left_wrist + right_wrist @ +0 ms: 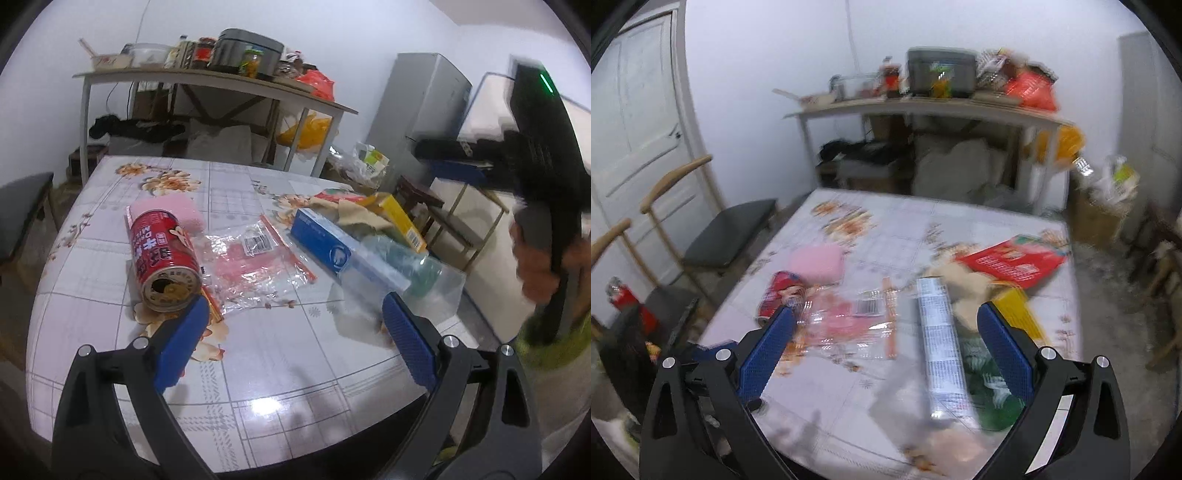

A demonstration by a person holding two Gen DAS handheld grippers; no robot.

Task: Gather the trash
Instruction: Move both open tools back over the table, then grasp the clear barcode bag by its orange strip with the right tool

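I see a red cylindrical drink can (162,264) lying on its side on the flowered bench (258,369), its opened top end facing me. Just behind it sits a pink soft pack (173,212). Beside the can lies a flat, crinkled clear plastic wrapper with pink print, a barcode and an orange edge strip (258,262). To its right a long blue-and-white carton (332,247) lies slantwise, a yellow box (400,221) behind it, crumpled beige paper (354,218) between them. A clear plastic container with something green in it (424,277) overhangs the bench's edge.
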